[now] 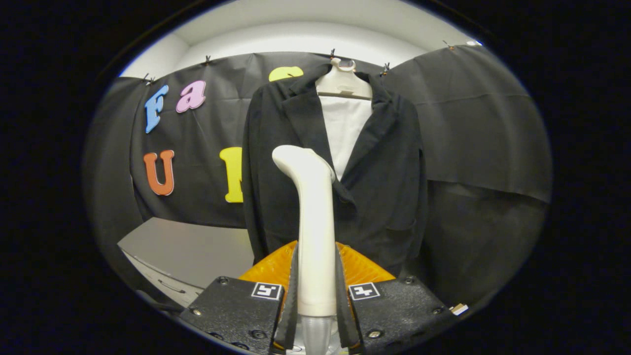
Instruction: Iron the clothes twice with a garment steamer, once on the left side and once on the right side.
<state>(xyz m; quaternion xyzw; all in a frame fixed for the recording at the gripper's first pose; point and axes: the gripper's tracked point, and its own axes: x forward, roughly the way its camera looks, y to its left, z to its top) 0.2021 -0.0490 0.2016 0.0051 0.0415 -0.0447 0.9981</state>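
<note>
Firmly tool around steamer.

no readable text, labels or numbers

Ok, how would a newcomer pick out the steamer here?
Find the black jacket on its hanger against the booth's dark cloth wall. In front of it stands the steamer, clamped between the hand-held gripper fingers. It is the one pale, upright, bent-topped wand.
</note>
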